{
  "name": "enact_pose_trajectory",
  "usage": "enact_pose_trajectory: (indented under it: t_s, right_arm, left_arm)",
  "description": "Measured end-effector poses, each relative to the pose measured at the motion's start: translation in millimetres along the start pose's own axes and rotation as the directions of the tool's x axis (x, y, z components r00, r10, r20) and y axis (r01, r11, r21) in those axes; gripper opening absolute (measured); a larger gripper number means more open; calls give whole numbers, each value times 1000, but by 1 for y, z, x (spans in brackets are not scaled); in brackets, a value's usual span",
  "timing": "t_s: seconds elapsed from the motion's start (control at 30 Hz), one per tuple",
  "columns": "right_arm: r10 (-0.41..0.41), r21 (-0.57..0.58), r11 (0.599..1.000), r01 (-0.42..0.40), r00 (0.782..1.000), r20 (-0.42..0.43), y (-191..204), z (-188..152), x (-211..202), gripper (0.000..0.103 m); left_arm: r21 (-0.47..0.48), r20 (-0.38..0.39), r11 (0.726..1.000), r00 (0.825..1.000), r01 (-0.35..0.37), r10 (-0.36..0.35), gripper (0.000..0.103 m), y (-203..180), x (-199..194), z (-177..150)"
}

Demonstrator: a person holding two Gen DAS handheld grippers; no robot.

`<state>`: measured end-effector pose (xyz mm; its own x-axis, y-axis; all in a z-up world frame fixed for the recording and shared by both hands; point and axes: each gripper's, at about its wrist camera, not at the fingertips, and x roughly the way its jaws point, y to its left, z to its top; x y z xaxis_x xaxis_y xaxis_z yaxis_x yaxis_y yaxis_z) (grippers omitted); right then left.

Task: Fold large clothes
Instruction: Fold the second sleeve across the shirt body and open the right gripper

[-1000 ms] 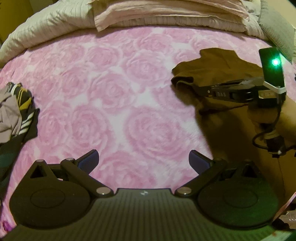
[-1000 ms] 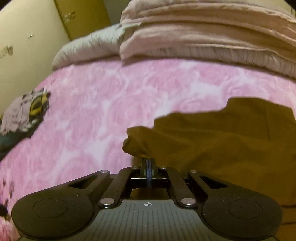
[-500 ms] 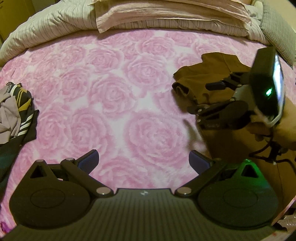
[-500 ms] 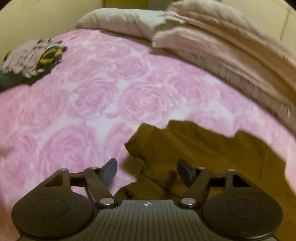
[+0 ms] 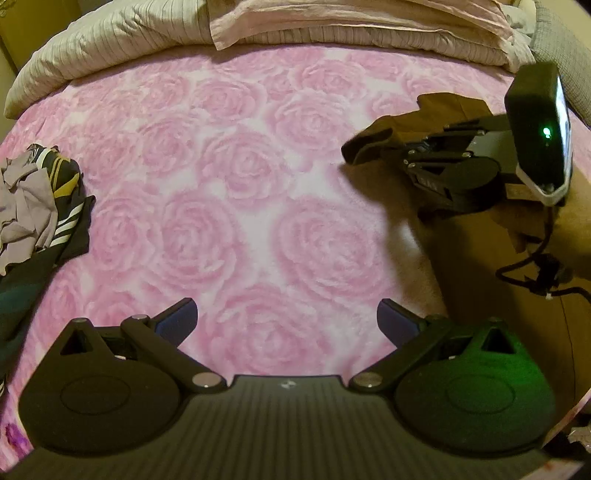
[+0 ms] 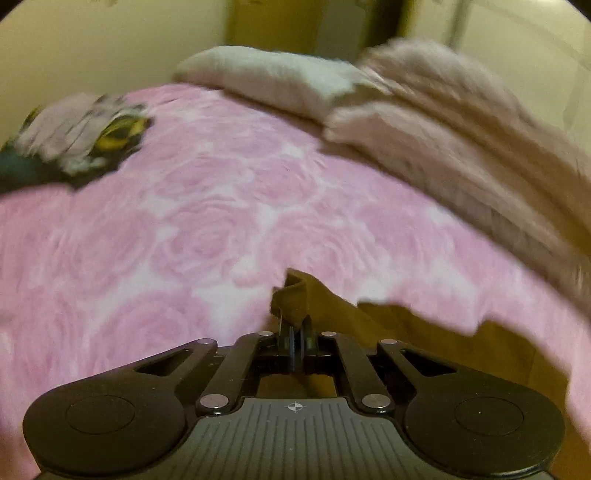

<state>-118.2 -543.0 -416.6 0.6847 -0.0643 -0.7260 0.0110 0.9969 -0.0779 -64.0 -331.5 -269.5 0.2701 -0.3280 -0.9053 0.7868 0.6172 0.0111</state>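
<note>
A brown garment (image 5: pixel 443 114) lies on the pink rose-patterned bedspread (image 5: pixel 240 177) at the right. My right gripper (image 6: pixel 295 332) is shut on a bunched edge of the brown garment (image 6: pixel 295 295), lifting it a little off the bed; the right wrist view is blurred. In the left wrist view the right gripper (image 5: pixel 402 153) shows at the right, pinching that fold. My left gripper (image 5: pixel 286 319) stands open low over the bedspread, nothing between its fingers, well left of the garment.
A heap of other clothes (image 5: pixel 33 199), grey, dark and striped, sits at the bed's left edge. Folded pinkish and striped bedding (image 5: pixel 332 18) lines the far side. A cable (image 5: pixel 539 273) hangs from the right gripper.
The right gripper, shut a second ago and open half a second ago, has shut again on the garment's edge and raised it. The left gripper has held still, open.
</note>
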Motion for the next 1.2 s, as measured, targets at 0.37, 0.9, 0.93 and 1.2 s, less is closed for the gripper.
enact_pose_trajectory:
  t_s: [0.37,0.9,0.93,1.2]
  right_arm:
    - [-207,702,705,100,976,69,-154,-41,-53,0]
    - [-47,832,551,53,998,-33,-215,-96,-46,0]
    - [-41,819,571,59,998,-43,-214,-98,-48,0]
    - [-66,801,584,130,991,-112,-217,-113,-74,15]
  left_arm:
    - [62,-31,998,999,33,-32,102,-36,10,8]
    - [124,-34,991,999,45,-41,102,-117,26,42]
    - [125,-38,991,998,47,-43,102,-121,29,43]
    - [179,-25,981,997,76,-73,102,-152,37,51]
